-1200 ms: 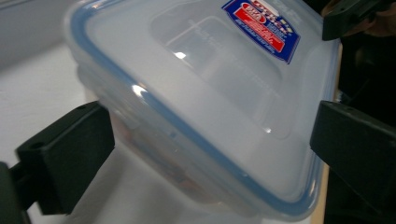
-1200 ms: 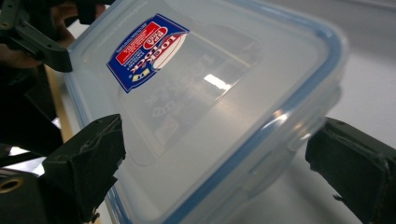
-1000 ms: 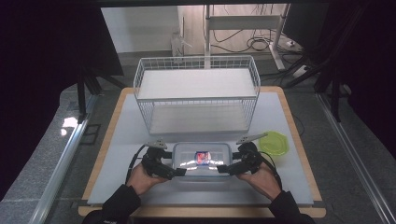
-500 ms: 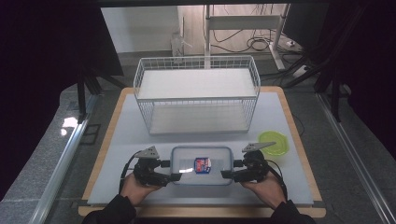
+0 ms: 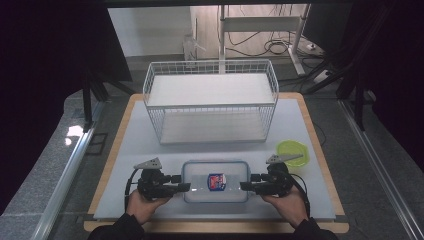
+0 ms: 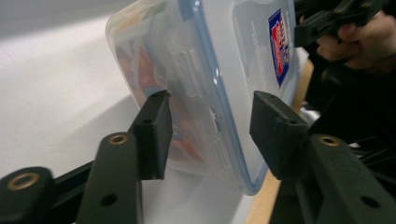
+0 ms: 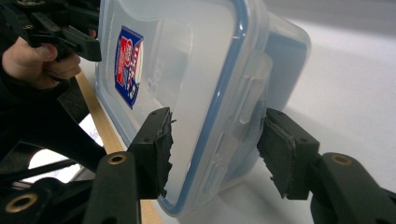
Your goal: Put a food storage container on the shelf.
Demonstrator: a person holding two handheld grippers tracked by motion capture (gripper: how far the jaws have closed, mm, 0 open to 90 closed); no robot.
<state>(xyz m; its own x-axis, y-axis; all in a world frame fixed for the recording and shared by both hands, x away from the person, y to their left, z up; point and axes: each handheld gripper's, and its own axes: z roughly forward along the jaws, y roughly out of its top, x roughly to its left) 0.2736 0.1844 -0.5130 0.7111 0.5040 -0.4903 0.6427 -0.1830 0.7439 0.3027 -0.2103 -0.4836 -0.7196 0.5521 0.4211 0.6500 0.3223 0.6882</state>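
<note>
Closing my left gripper [image 5: 186, 187] and right gripper [image 5: 244, 186] on the two ends of the clip-lid food container [image 5: 215, 181] at the table's [image 5: 300, 125] near edge, pads not yet biting, I judge it rigid, slick, moderately light, best held at the side latches.

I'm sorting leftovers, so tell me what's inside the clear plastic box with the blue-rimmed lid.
Through the side wall of the clear plastic box with the blue-rimmed lid, red and orange contents show as blurred patches. What they are cannot be told: the frosted lid and its red-and-blue label cover them from above.
</note>
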